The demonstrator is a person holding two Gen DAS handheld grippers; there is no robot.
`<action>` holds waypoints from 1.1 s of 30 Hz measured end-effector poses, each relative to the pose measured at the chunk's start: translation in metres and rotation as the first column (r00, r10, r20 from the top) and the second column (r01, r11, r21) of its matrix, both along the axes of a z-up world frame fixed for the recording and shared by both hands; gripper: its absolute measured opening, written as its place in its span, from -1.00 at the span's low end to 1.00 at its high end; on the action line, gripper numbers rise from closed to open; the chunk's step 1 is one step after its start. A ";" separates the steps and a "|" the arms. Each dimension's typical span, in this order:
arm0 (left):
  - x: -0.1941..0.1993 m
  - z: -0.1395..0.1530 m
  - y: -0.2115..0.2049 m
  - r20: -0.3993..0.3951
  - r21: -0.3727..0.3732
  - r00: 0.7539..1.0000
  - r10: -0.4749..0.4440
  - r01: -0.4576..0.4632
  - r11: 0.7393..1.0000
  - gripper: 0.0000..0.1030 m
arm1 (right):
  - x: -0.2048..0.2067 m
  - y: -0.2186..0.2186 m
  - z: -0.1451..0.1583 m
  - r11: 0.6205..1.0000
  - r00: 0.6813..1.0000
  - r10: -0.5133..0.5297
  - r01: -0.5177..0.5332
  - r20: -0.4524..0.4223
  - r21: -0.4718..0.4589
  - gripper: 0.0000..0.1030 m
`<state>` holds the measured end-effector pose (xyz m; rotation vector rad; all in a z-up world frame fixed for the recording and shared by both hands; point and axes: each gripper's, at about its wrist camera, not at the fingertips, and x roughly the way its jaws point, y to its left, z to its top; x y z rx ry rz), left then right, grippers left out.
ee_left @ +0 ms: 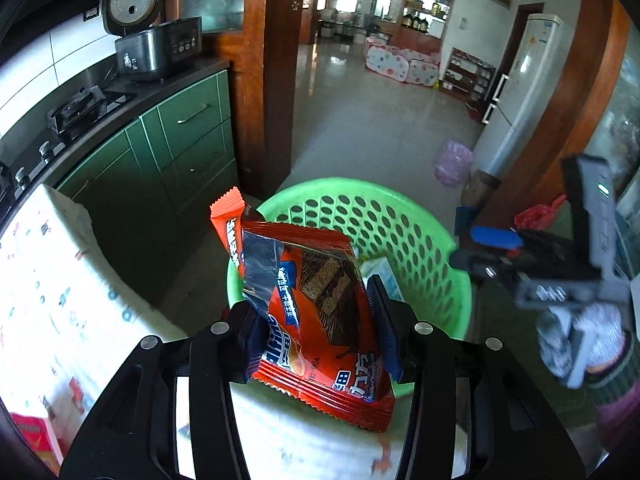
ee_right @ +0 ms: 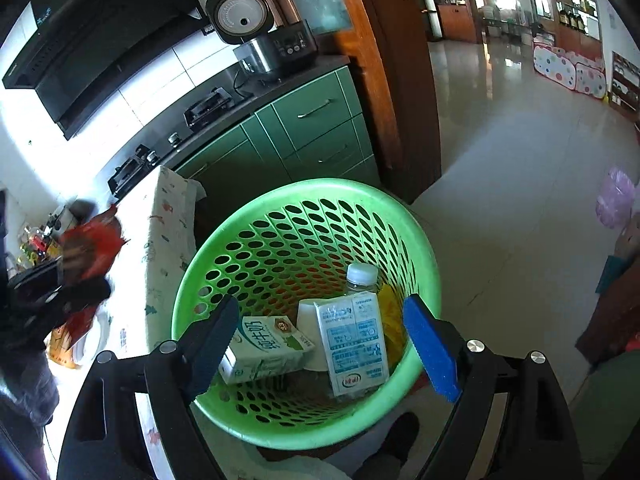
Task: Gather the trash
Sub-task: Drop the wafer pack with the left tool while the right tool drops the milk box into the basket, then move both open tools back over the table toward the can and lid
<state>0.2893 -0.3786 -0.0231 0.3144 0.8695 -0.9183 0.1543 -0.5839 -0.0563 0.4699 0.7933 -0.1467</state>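
My left gripper is shut on an orange snack wrapper, held upright in front of the green perforated basket. Its pads press the wrapper's two sides. In the right wrist view my right gripper hangs open over the basket with nothing between its fingers. Inside lie a green-and-white milk carton, a blue-and-white carton, a clear bottle and a yellow wrapper. The right gripper shows blurred at the right of the left wrist view. The left gripper shows blurred at the left of the right wrist view.
A table with a white patterned cloth stands left of the basket, with a red box at its near corner. Green cabinets, a stove and an open rice cooker line the left wall. A pink bag lies on the tiled floor.
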 end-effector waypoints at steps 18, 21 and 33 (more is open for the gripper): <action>0.015 -0.020 -0.008 -0.073 -0.020 0.995 0.064 -0.066 0.998 0.68 | -0.029 -0.009 -0.006 0.999 0.999 -0.029 0.028 0.016 0.041 0.58; 0.012 -0.013 0.007 -0.055 -0.028 0.995 0.081 -0.083 0.996 0.68 | -0.030 -0.001 -0.002 0.999 1.000 -0.016 0.015 0.024 0.038 0.58; -0.005 0.014 0.110 0.046 0.015 0.975 0.216 -0.217 0.976 0.68 | -0.028 0.054 0.025 0.997 0.994 0.079 -0.080 0.071 0.018 0.62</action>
